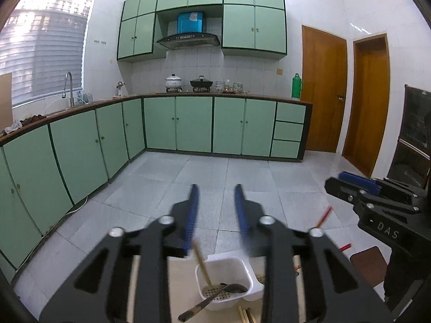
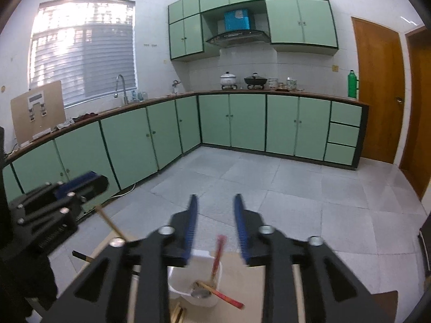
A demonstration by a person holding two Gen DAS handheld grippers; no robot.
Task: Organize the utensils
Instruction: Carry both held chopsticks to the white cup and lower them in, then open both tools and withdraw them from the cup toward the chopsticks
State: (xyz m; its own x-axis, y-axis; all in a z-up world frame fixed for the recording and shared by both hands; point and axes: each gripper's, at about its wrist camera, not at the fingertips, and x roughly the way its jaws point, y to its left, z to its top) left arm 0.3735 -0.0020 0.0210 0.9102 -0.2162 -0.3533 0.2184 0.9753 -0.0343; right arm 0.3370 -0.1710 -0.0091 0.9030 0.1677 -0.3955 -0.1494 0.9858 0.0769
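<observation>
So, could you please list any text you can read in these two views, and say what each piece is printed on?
"DAS": white letters on the black body of the right claw, seen from the left wrist view.
Blue box above the range hood: a pale mark, too blurred to read.
Board leaning on the counter: labels too small to read.

My black grippers' blue ribbed pads (image 1: 191, 215) hover over a white plastic slotted basket (image 1: 229, 270), red chopstick (image 2: 218, 253), green cabinets (image 1: 194, 126).
</observation>
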